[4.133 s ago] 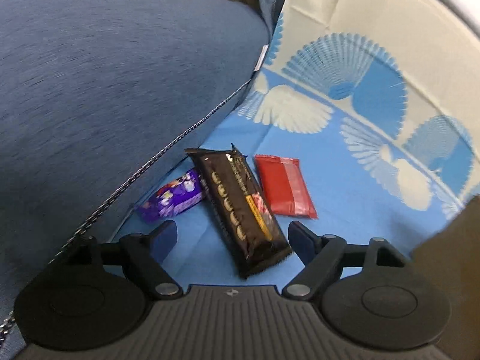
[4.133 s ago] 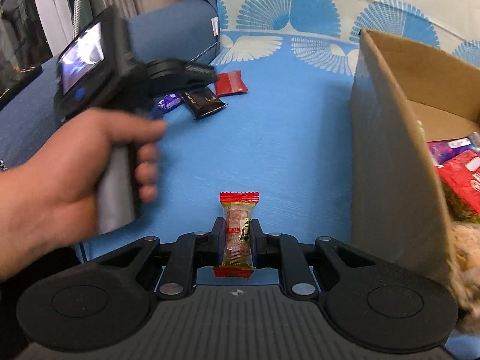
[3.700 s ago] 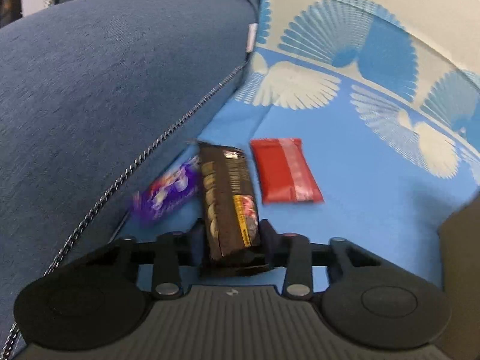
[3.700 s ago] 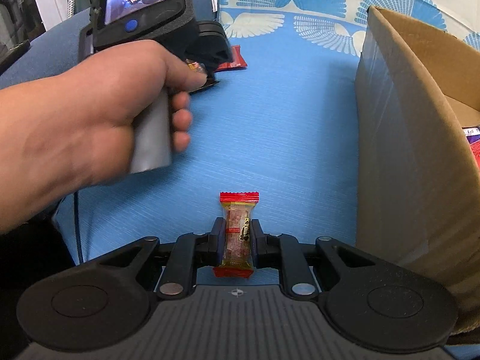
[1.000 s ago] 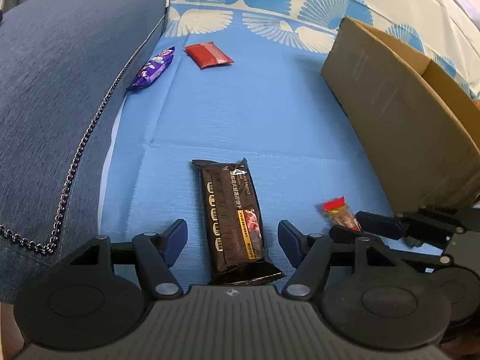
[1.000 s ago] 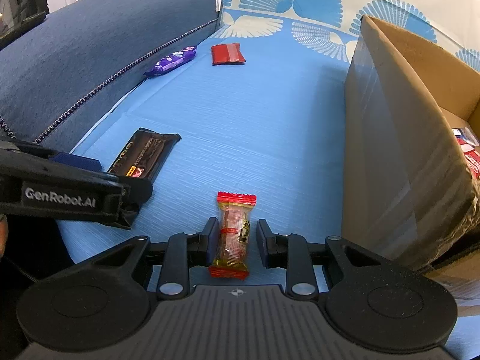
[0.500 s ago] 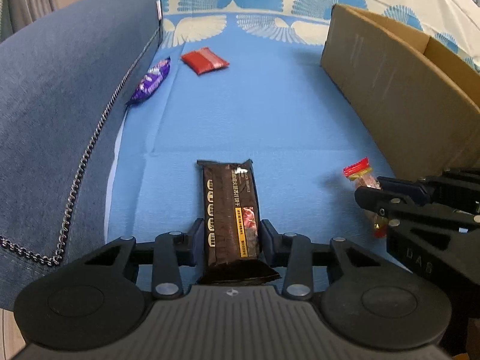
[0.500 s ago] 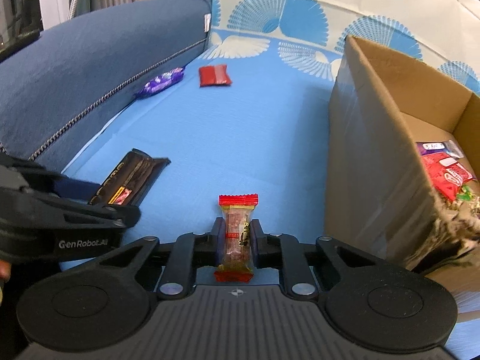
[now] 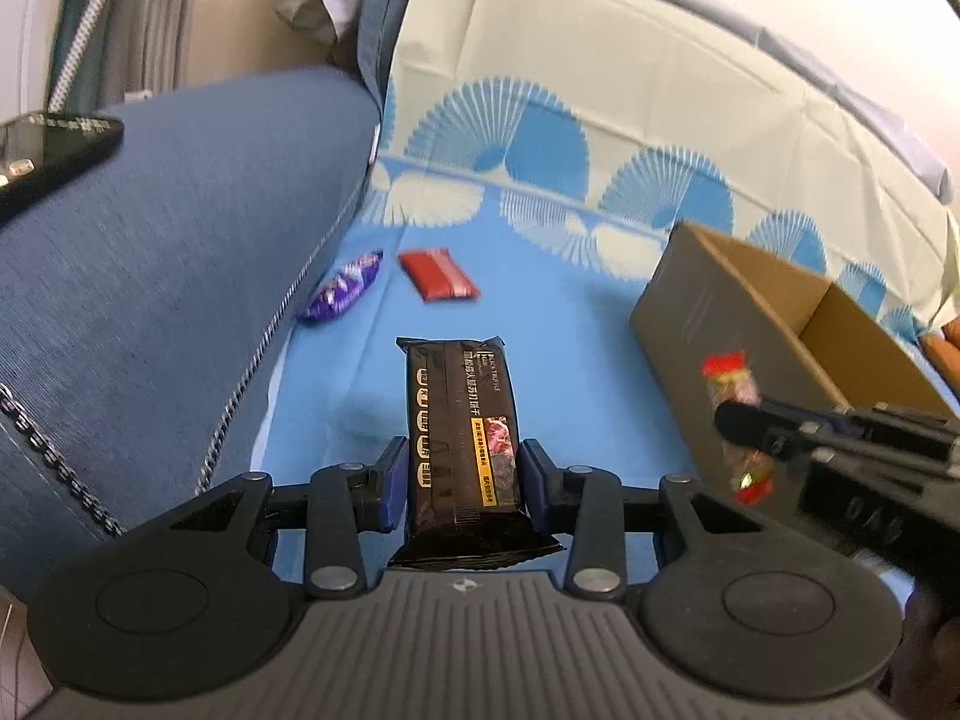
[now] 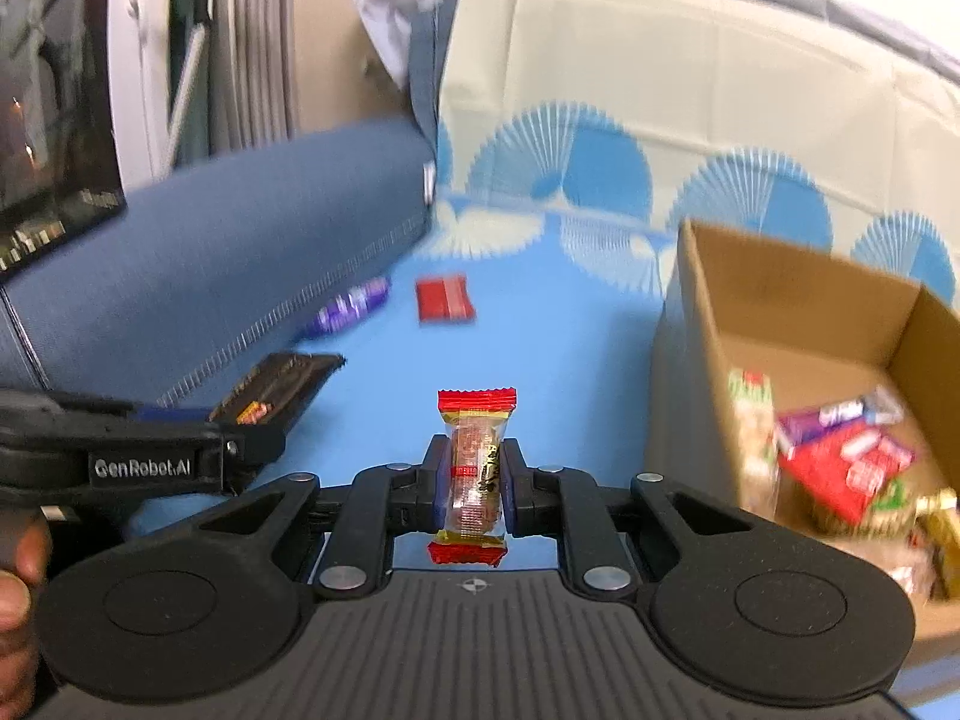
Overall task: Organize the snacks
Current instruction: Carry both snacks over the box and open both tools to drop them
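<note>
The blue patterned sofa cover (image 9: 540, 324) carries a cardboard box (image 9: 708, 312), a red packet (image 9: 438, 275) and, seemingly, a purple wrapper (image 9: 343, 295).

Motion blur smears the snacks (image 10: 840, 462) inside the cardboard box (image 10: 798, 276).

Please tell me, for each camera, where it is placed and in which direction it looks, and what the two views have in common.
Left wrist: sits on the left gripper, looking forward and down at its dark biscuit pack; own fingers show.
Right wrist: sits on the right gripper, looking at its red-ended candy; the person's hand shows at left.
Shared: blue sheet, cardboard box, purple snack, red packet, each other's gripper.
</note>
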`<action>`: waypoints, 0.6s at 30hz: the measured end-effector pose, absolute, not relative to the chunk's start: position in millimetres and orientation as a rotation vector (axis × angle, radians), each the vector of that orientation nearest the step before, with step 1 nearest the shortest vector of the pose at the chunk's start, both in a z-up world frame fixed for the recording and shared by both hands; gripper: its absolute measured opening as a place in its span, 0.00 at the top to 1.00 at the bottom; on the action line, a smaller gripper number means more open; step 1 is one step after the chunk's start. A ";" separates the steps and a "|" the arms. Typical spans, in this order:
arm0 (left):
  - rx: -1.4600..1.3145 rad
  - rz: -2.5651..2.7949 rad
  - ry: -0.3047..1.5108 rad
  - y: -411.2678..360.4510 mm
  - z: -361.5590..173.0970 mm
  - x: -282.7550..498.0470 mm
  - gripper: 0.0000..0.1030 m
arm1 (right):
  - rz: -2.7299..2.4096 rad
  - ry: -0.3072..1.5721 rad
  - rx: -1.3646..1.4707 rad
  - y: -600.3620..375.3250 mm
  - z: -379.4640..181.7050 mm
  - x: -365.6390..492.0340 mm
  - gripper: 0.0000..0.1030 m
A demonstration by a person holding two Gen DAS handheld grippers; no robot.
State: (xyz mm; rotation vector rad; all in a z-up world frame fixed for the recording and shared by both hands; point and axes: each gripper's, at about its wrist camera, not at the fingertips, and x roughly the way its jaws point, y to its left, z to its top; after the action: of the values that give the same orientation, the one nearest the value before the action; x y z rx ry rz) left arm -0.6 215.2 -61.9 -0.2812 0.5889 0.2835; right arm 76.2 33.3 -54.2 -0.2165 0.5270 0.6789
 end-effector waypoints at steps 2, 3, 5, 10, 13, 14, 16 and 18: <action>-0.273 0.284 0.577 213.9 -56.9 -1.4 0.59 | 0.690 0.486 -0.202 30.4 -42.3 75.0 0.83; -0.268 0.283 0.575 212.9 -54.8 -2.0 0.59 | 0.692 0.469 -0.195 28.2 -37.2 74.9 0.83; -0.256 0.287 0.575 211.1 -50.6 -0.7 0.58 | 0.696 0.438 -0.179 22.2 -26.7 76.2 0.83; -0.247 0.293 0.586 202.8 -38.9 15.2 0.58 | 0.642 0.392 -0.115 -0.4 -6.7 89.3 0.83; -0.228 0.274 0.580 188.4 -26.2 33.6 0.58 | 0.520 0.383 -0.069 -18.1 2.2 103.9 0.83; -0.219 0.261 0.573 181.6 -21.0 41.0 0.58 | 0.475 0.384 -0.055 -24.2 4.2 109.1 0.83; -0.197 0.229 0.557 165.1 -9.9 58.9 0.58 | 0.393 0.394 -0.017 -39.1 6.8 121.9 0.83; -0.178 0.193 0.537 146.2 0.8 77.9 0.58 | 0.317 0.407 0.037 -57.4 8.4 134.9 0.83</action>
State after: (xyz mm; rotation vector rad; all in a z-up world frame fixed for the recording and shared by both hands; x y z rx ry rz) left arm 77.9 146.2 0.8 -0.1778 0.5374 0.1927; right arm 134.9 -57.4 8.4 0.0367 0.4074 0.3167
